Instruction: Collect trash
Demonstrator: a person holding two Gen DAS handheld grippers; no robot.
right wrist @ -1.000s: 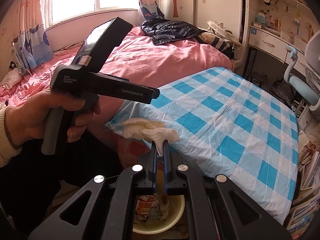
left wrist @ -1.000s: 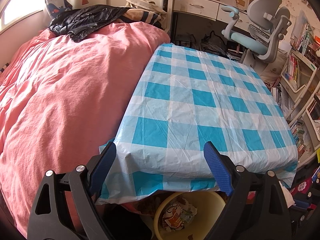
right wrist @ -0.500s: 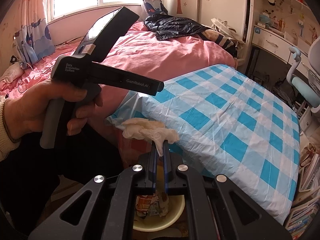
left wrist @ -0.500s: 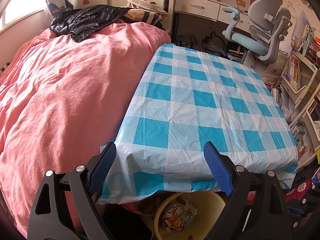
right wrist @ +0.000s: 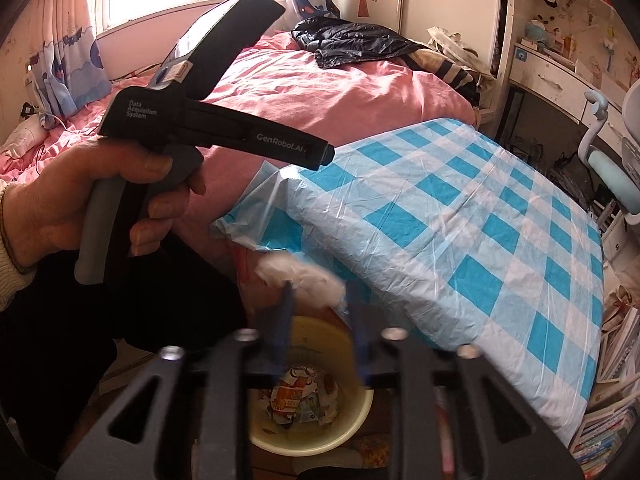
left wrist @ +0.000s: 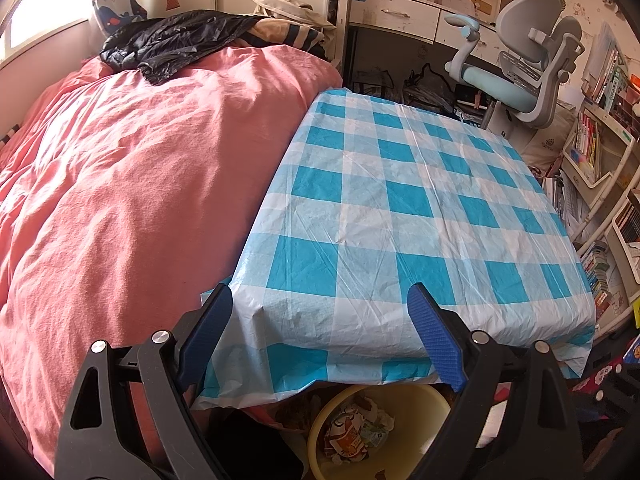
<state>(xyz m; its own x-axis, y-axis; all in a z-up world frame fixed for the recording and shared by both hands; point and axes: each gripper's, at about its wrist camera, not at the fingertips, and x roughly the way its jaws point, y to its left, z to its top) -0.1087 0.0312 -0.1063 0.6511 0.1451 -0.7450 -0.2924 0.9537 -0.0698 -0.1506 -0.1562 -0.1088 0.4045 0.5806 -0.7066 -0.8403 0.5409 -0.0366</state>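
Note:
A crumpled white tissue (right wrist: 306,276) hangs at the tips of my right gripper (right wrist: 320,296), whose jaws are opening, blurred, with the pads no longer pinching it. Straight below stands a yellow bin (right wrist: 354,416) holding crumpled printed wrappers (right wrist: 298,398). My left gripper (left wrist: 320,300) is open and empty over the near edge of the blue-checked table (left wrist: 400,216). The same bin (left wrist: 424,394) shows under that edge. In the right wrist view a hand (right wrist: 52,200) holds the left gripper's black body (right wrist: 216,128).
A bed with a pink duvet (left wrist: 132,184) lies against the table's left side, with a black jacket (left wrist: 180,44) on it. A grey office chair (left wrist: 524,76) and desk stand beyond the table. Bookshelves (left wrist: 596,160) crowd the right.
The right gripper's jaws, clamped on the tissue before, have parted, and the tissue now sits loose at the tips. The left gripper has not moved.

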